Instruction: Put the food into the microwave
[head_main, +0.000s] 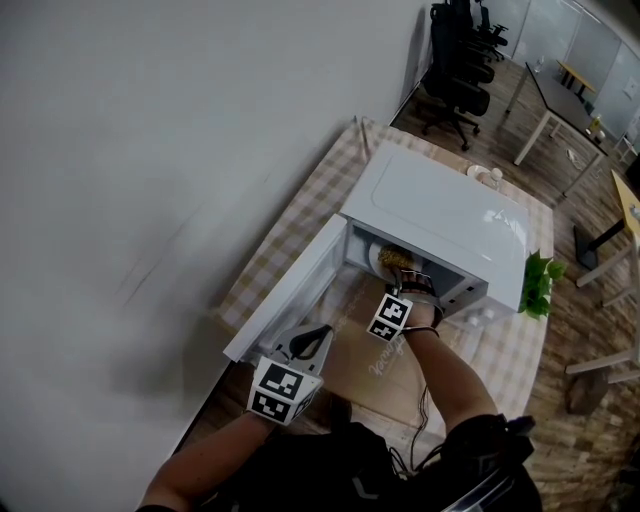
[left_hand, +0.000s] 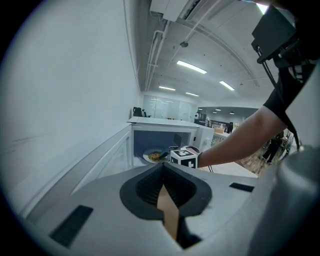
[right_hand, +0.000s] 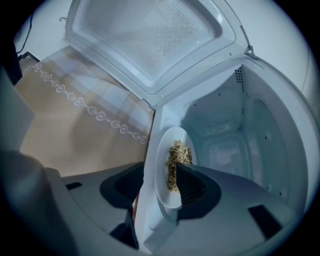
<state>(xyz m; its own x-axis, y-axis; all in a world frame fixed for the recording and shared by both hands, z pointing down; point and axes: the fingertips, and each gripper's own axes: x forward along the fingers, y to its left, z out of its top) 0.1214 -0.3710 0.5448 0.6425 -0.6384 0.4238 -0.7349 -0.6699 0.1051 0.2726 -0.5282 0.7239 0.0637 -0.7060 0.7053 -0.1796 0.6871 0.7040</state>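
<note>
Food: brown crumbly heap (right_hand: 175, 159) on round white plate (right_hand: 167, 198), just inside white microwave's (right_hand: 227, 125) front edge.
Right gripper (right_hand: 160, 170): jaws spread astride plate rim.
Left gripper (left_hand: 162, 167): jaws together, empty.
Advice: withdraw straight, clear of rim.

Plate (right_hand: 166, 172) w/ food (right_hand: 176, 156) in microwave (head_main: 440, 215).

A surface (head_main: 300, 235) draped in checkered cloth stands against a plain white wall (head_main: 150, 150). A green plant (head_main: 540, 283) sits at its right edge. Beyond, black office chairs (head_main: 460, 70) and a dark-topped desk (head_main: 560, 100) stand on the wooden floor (head_main: 590, 330).
</note>
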